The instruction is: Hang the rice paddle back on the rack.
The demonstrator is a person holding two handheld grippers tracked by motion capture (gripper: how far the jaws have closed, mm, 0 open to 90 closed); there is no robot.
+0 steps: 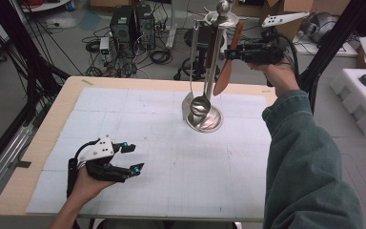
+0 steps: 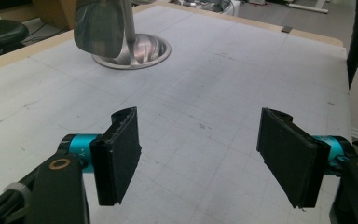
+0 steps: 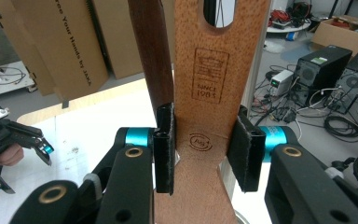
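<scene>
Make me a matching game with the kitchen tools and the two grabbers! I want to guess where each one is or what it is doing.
Things:
1. wooden spatula
2. metal ladle
3. left gripper
4. round base of the stand

Places or states:
A. open, holding nothing, low over the table
B. hanging on the stand, bowl near the bottom
C. clamped between the jaws of the right gripper
D. sitting flat on the table

Right pairs: 1-C, 2-B, 3-A, 4-D
</scene>
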